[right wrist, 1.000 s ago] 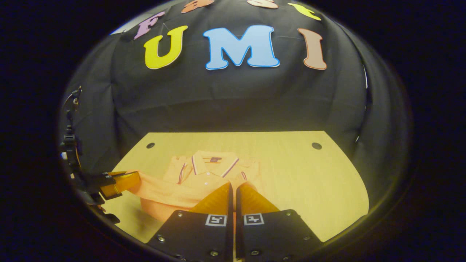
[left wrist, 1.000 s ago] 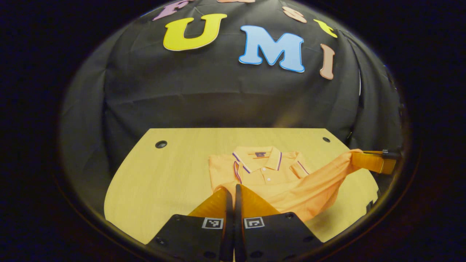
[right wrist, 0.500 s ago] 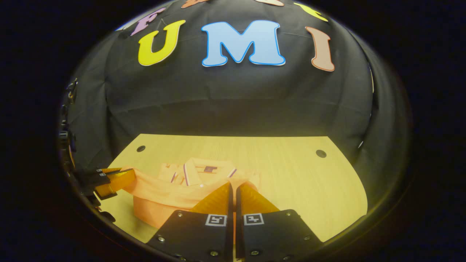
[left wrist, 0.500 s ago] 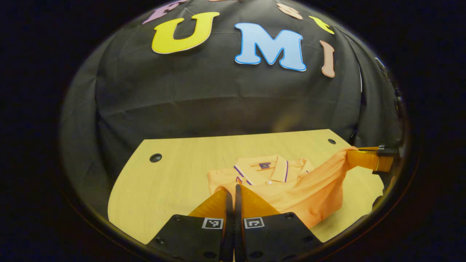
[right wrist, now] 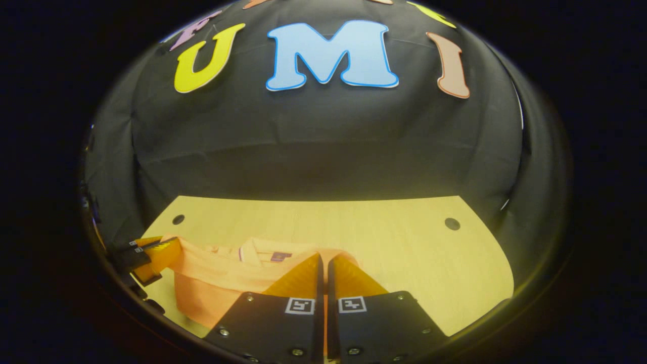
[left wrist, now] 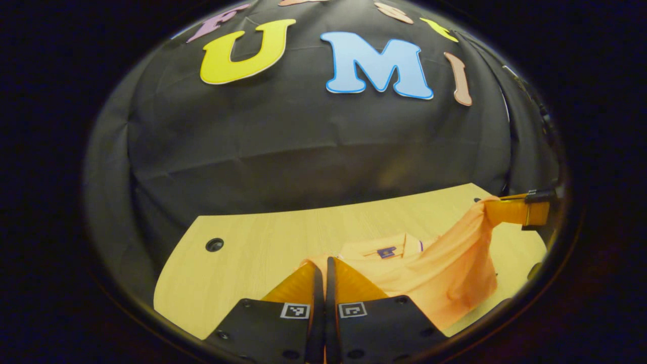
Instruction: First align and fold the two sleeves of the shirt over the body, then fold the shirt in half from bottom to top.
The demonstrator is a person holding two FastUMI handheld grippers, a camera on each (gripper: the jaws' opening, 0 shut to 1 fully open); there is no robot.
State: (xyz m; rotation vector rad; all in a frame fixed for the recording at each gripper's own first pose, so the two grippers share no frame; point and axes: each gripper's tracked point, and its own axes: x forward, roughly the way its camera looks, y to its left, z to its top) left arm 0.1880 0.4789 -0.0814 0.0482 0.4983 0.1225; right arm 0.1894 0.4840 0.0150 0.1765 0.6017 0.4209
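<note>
In the left gripper view, the left gripper sat at 6 o'clock with its two fingers pressed together on a corner of the orange shirt's bottom hem. The right gripper showed at 3 o'clock, holding the other corner up. The hem hung between them like a little curtain. I think they held it up high so it could go over the top half of the shirt. The collar peeked out just past the hem, at about 5 o'clock. The wooden table was bare from 7 to 9 o'clock, so there was lots of room there.

In the right gripper view, the right gripper sat at 6 o'clock, fingers pinched shut on the shirt. The left gripper showed at 8 o'clock, gripping its corner too. The collar lay near the middle. The table was bare toward 4 o'clock. The table's far edge was well beyond the collar, so I think the hem could land safely.
</note>
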